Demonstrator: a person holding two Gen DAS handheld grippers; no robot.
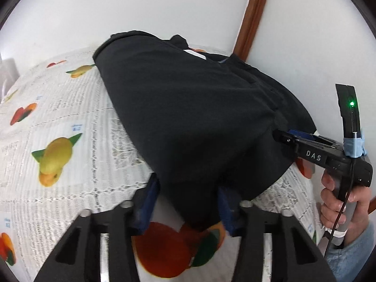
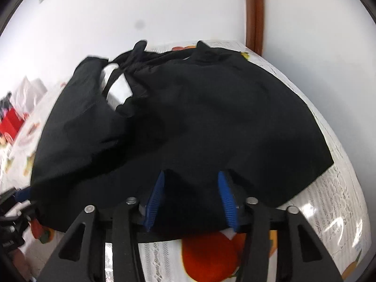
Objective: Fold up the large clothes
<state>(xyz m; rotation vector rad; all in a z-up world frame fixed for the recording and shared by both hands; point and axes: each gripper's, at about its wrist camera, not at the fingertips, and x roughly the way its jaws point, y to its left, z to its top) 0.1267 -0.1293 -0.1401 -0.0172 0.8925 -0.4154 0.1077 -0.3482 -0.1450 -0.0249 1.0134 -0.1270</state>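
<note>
Both grippers lifting near hem of large black cotton garment (image 1: pixel 188 117) off fruit-print tabletop (image 1: pixel 70 117).

Left gripper (image 1: pixel 188 204): pads apart, cloth between, clamp uncertain. Right gripper (image 2: pixel 191 195): same; cannot tell.

Advice: keeping hem taut, level, carrying toward white collar label (image 2: pixel 117 89).

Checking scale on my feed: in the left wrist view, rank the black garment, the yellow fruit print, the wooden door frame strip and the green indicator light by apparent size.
1. black garment
2. wooden door frame strip
3. yellow fruit print, though it sits nearer the camera, so ranks 2 and 3 are unsure
4. green indicator light
</note>
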